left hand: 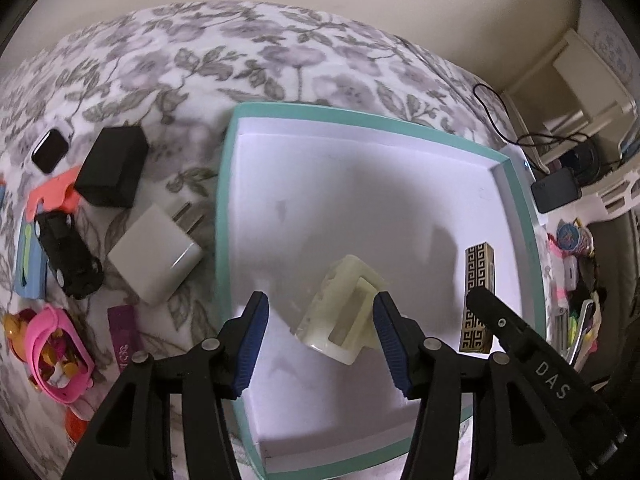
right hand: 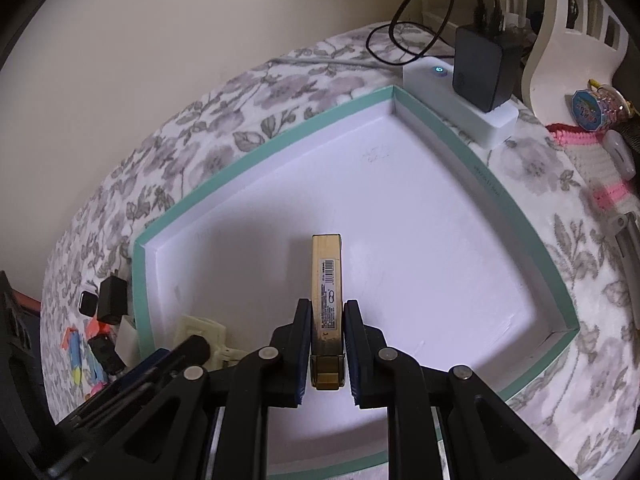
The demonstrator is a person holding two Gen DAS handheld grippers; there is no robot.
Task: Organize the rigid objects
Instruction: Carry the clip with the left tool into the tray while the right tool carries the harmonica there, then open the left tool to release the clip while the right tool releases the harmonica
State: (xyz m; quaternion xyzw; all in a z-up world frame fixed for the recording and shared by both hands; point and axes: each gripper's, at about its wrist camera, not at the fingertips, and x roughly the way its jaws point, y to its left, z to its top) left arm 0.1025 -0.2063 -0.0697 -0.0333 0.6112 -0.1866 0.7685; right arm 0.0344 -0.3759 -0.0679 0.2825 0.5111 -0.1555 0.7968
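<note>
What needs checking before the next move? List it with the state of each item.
1. Right tongs clamped on the gold patterned box: ok.
2. Cream plastic piece between the left tongs pads, right pad touching, left pad apart: not gripped, not ok.
3. Both items over the teal-rimmed tray: ok.
4. Bare tray floor ahead of the gold box: ok.
5. Gold box touching the tray floor: cannot tell.
6. White charger left outside on the floral cover: not ok.
</note>
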